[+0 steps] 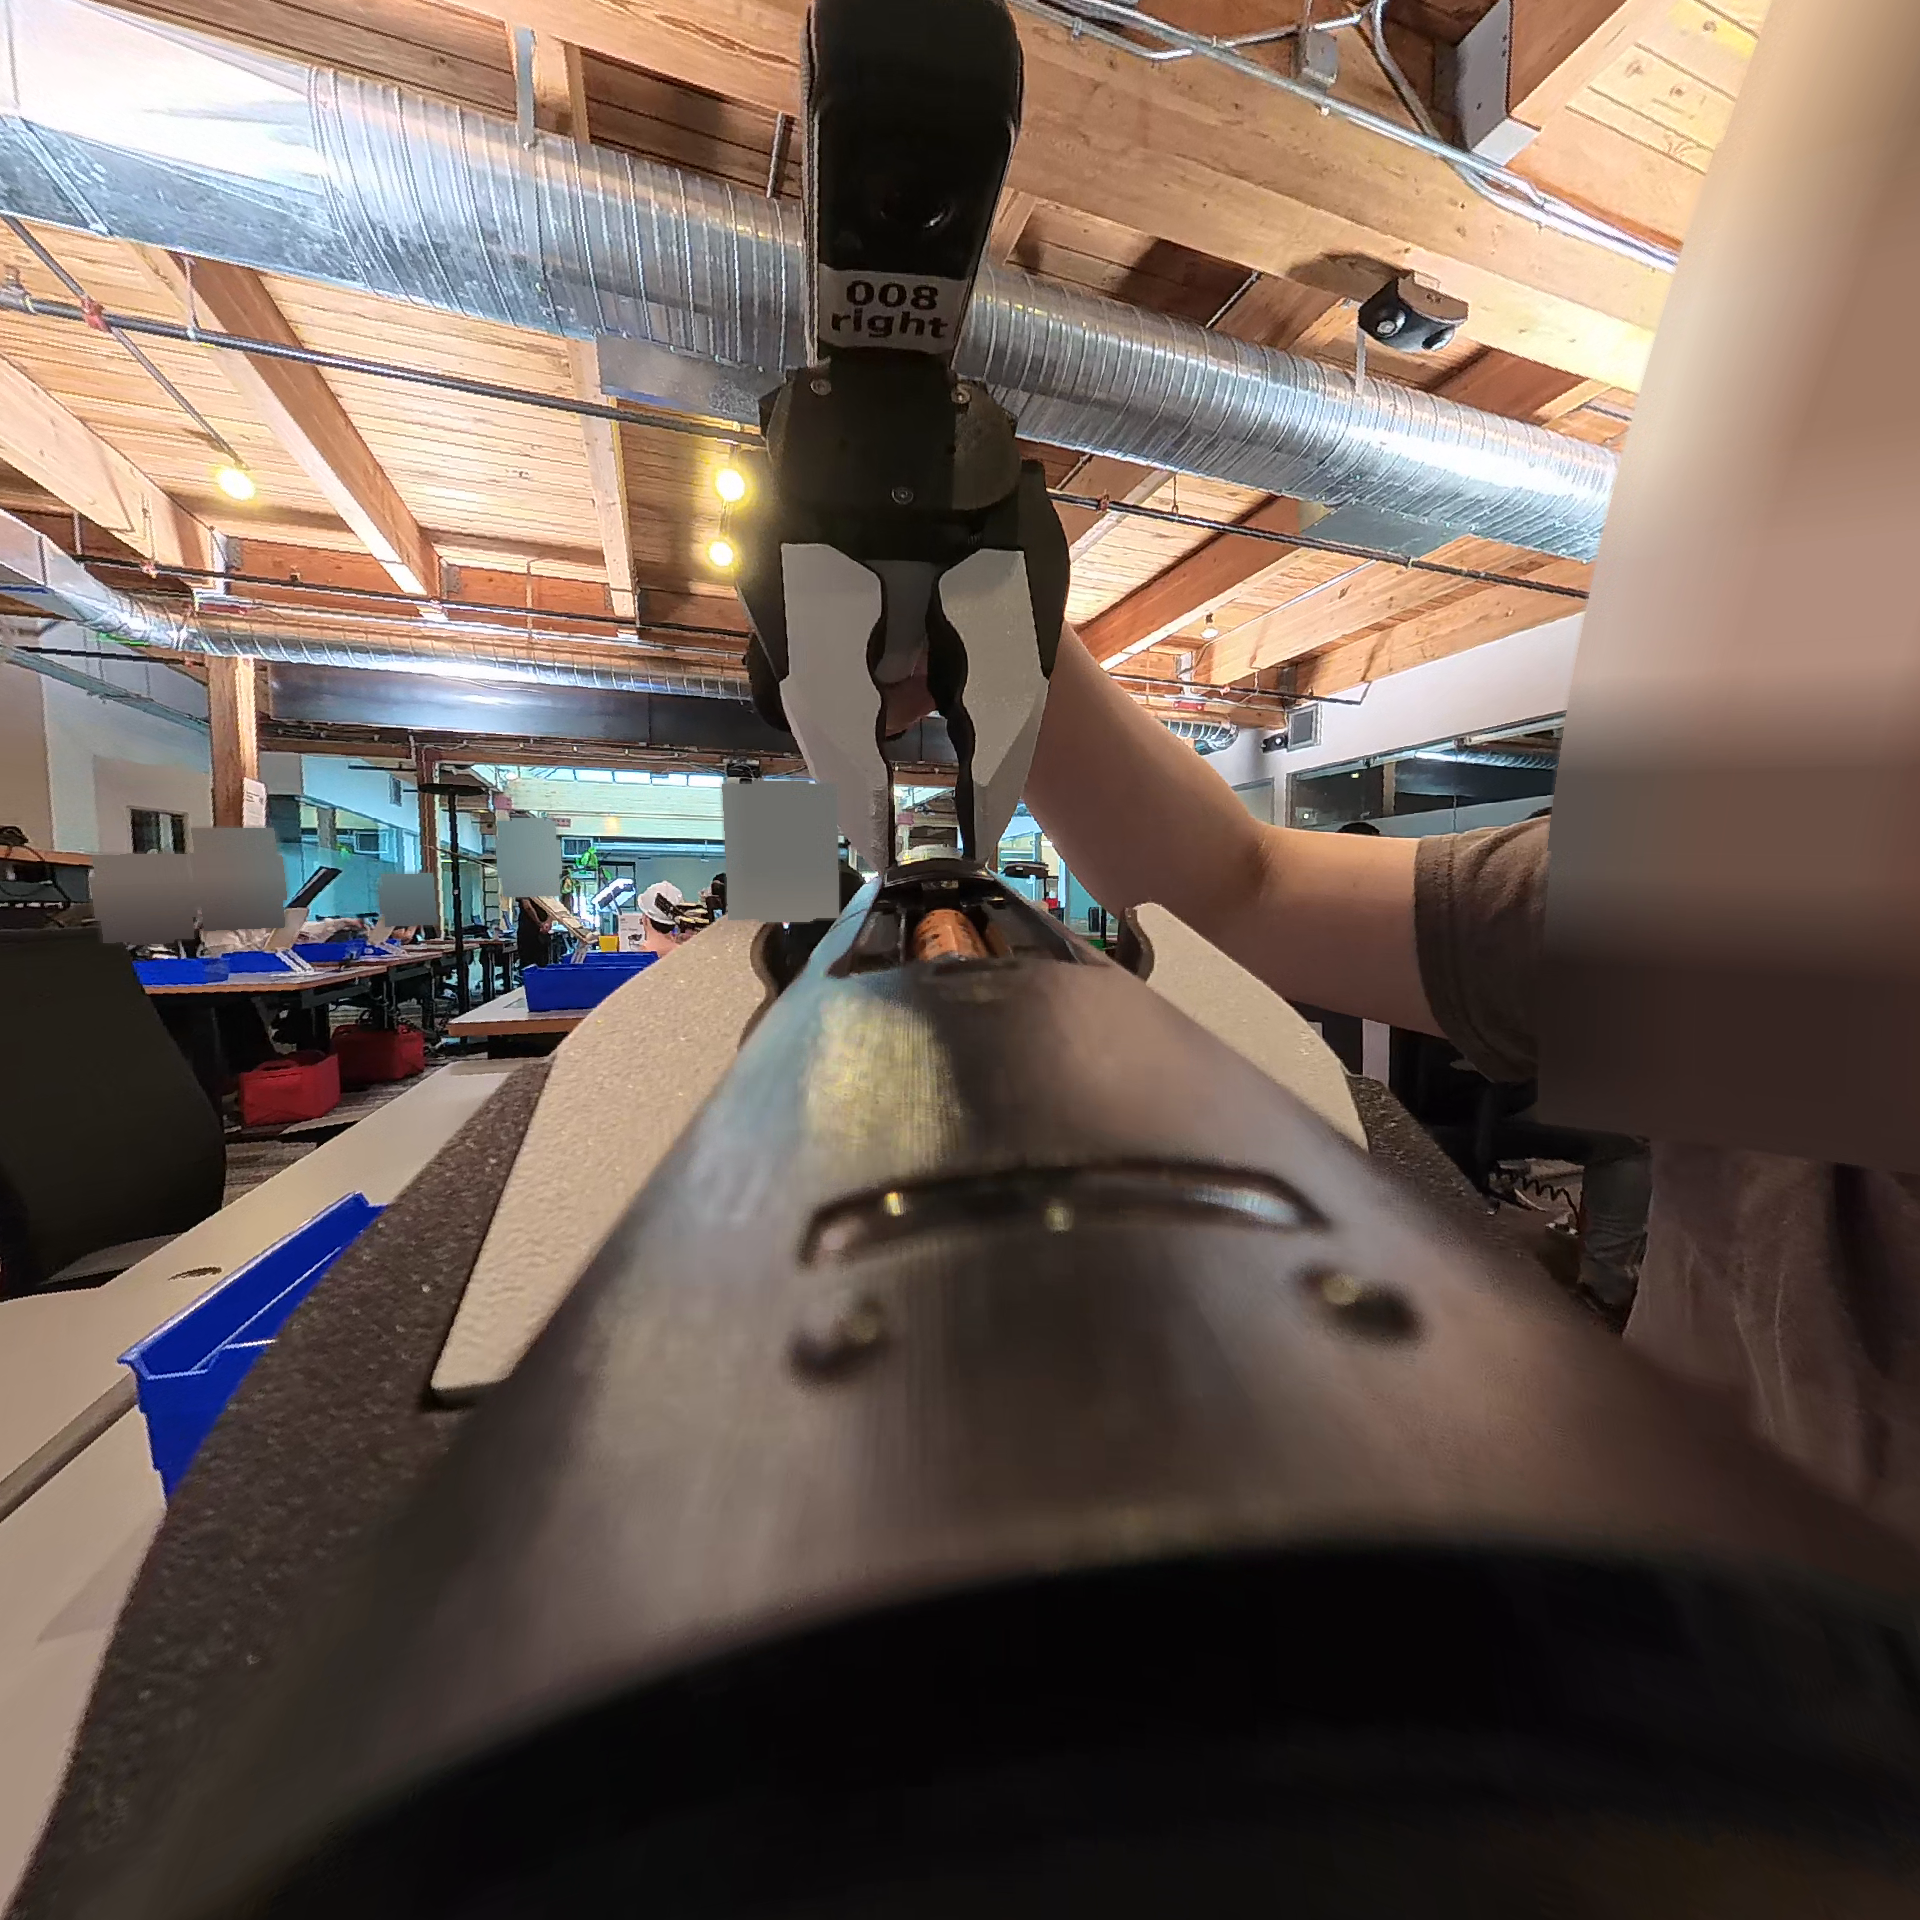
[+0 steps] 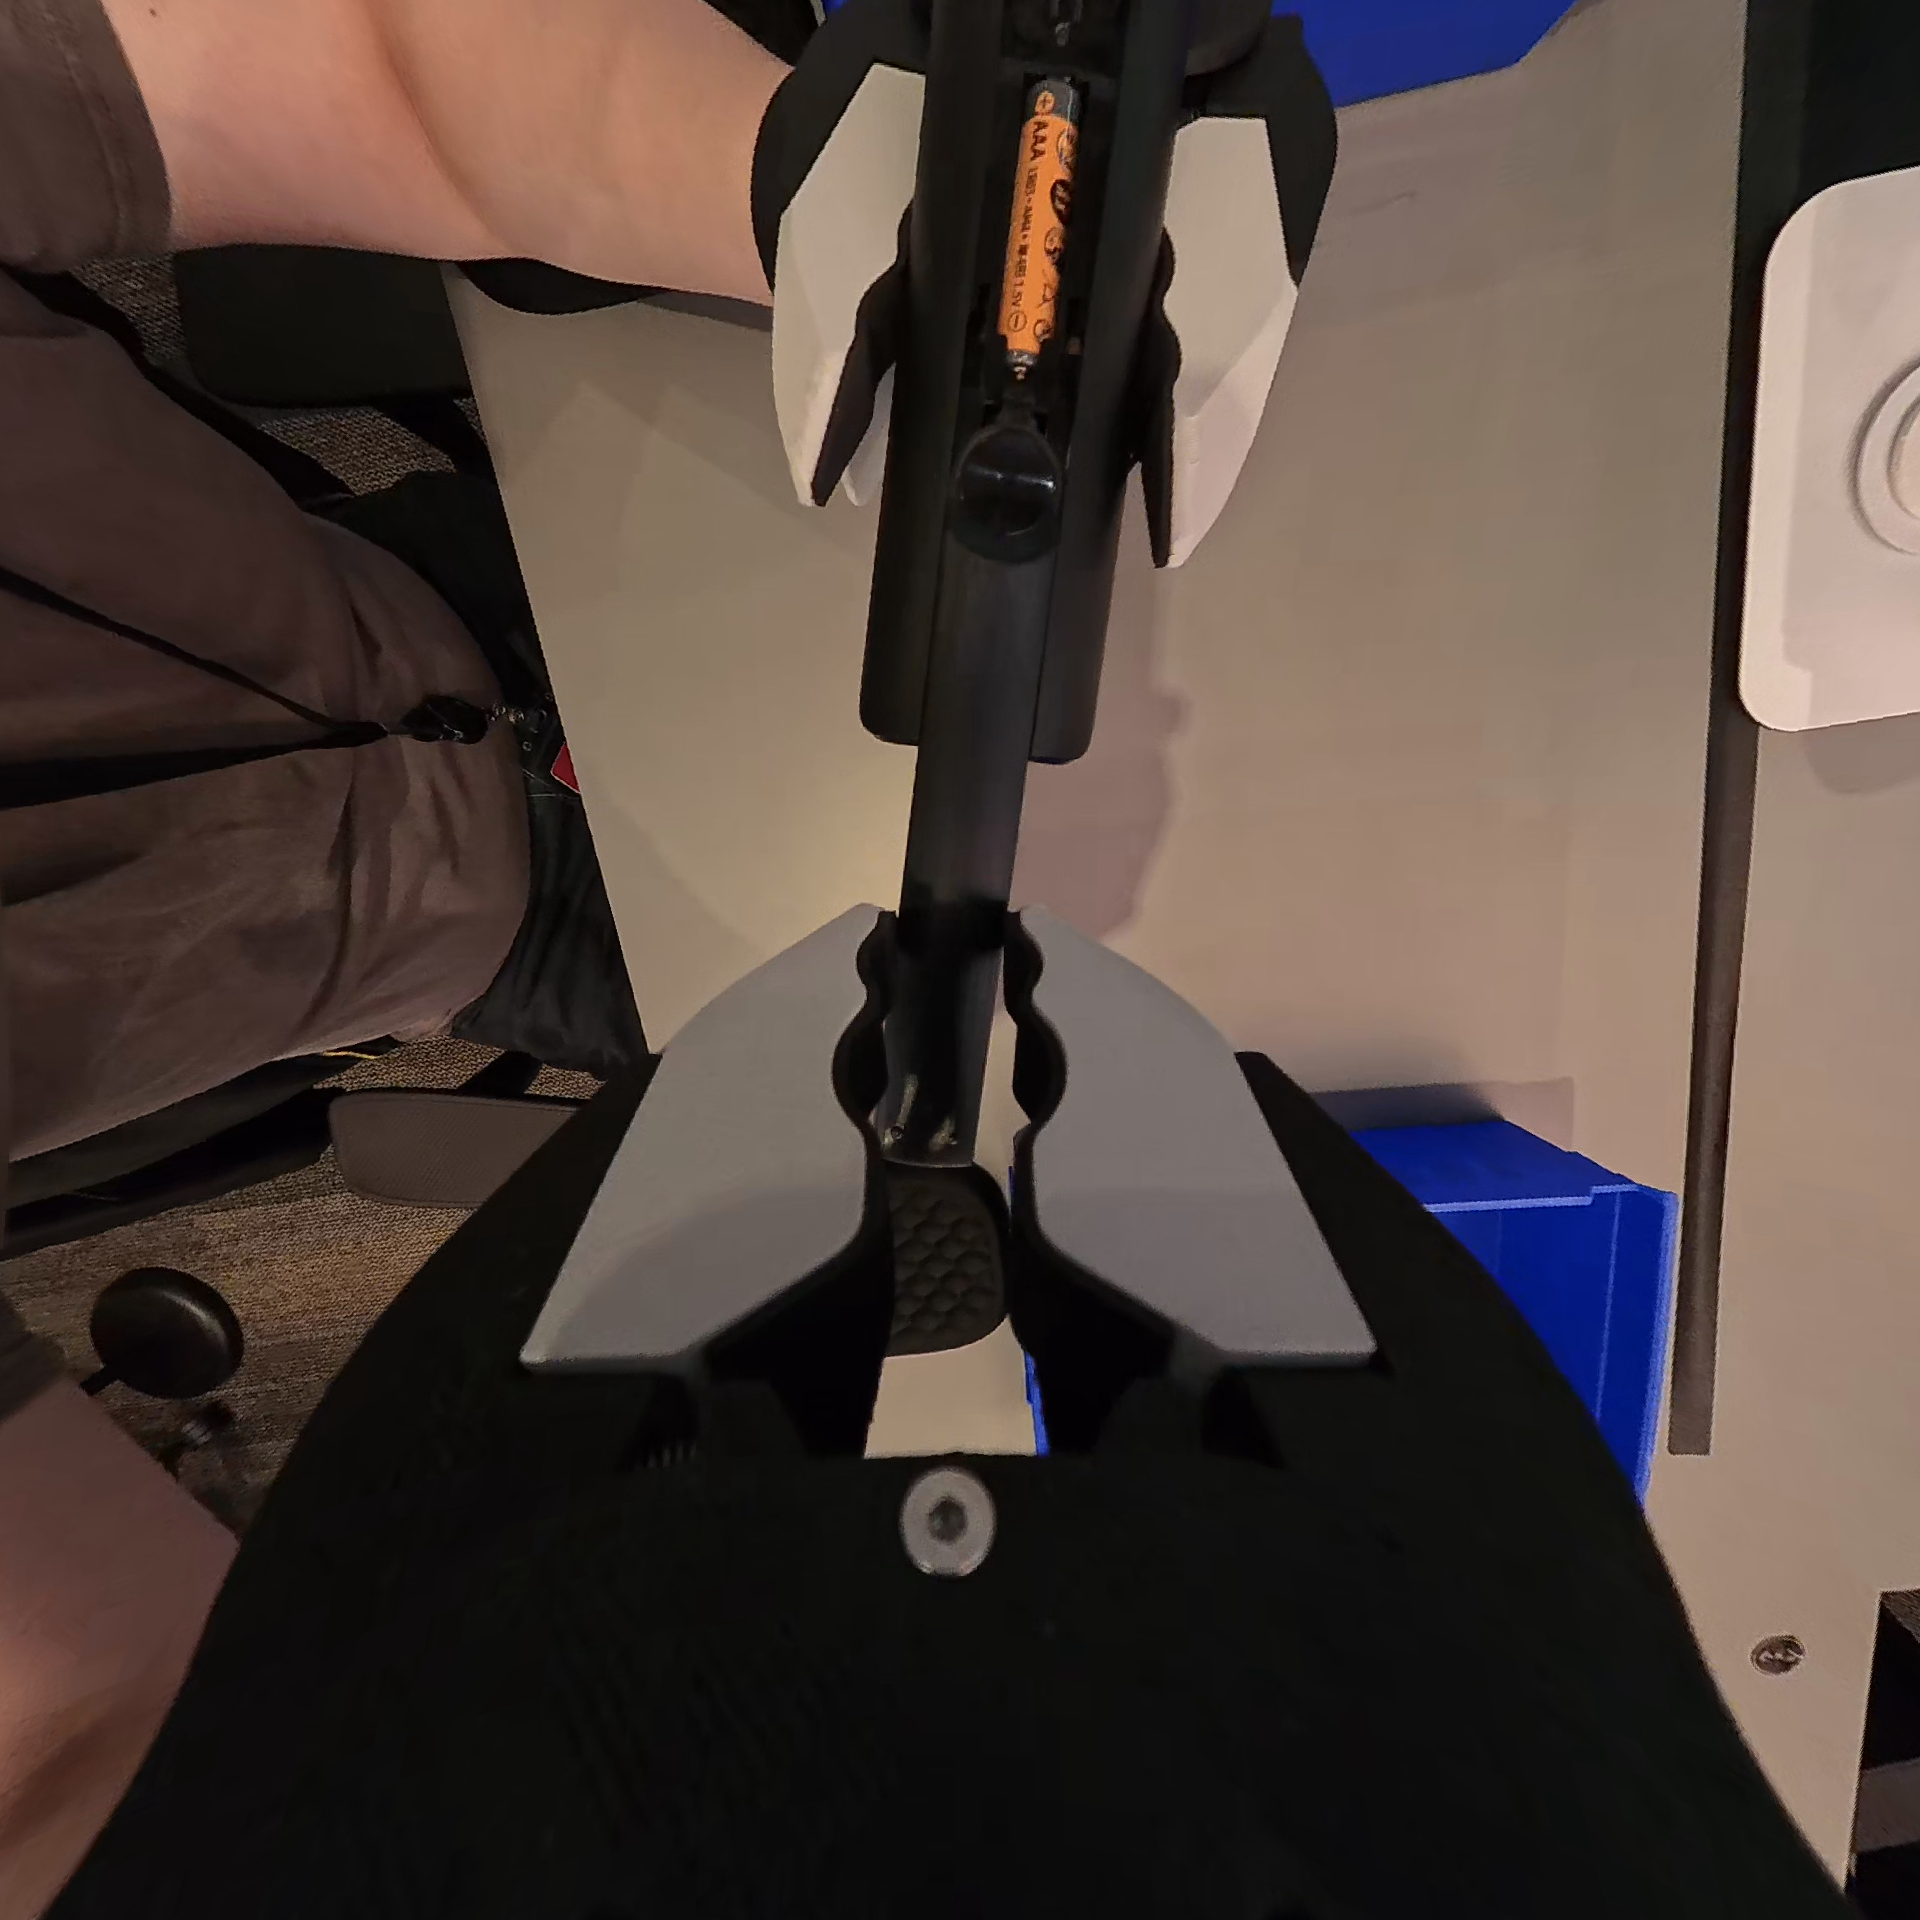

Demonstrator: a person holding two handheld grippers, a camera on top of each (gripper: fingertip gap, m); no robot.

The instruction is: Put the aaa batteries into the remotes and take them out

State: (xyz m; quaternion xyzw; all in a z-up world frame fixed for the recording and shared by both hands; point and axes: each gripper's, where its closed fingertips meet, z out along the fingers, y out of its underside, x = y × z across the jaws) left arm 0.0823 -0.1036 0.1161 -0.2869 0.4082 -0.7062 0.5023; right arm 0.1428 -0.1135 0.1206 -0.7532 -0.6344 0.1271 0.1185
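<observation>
Inside the remote (image 2: 977, 582) clamped by both claws lies 1 orange battery (image 2: 1034, 229).

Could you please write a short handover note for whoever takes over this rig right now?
Left gripper: jaws shut on the black remote, held above the white table, battery bay facing the right wrist camera.
Right gripper: jaws shut on a narrow dark strip running out of the remote's end; it looks like the battery cover.
Batteries: one orange AAA battery sits in the open bay; no other battery is in view.
Done: bay open, one battery seated.
Left: whether a second battery belongs beside it cannot be told; probably deal with the cover next, then take the battery out again.
</observation>
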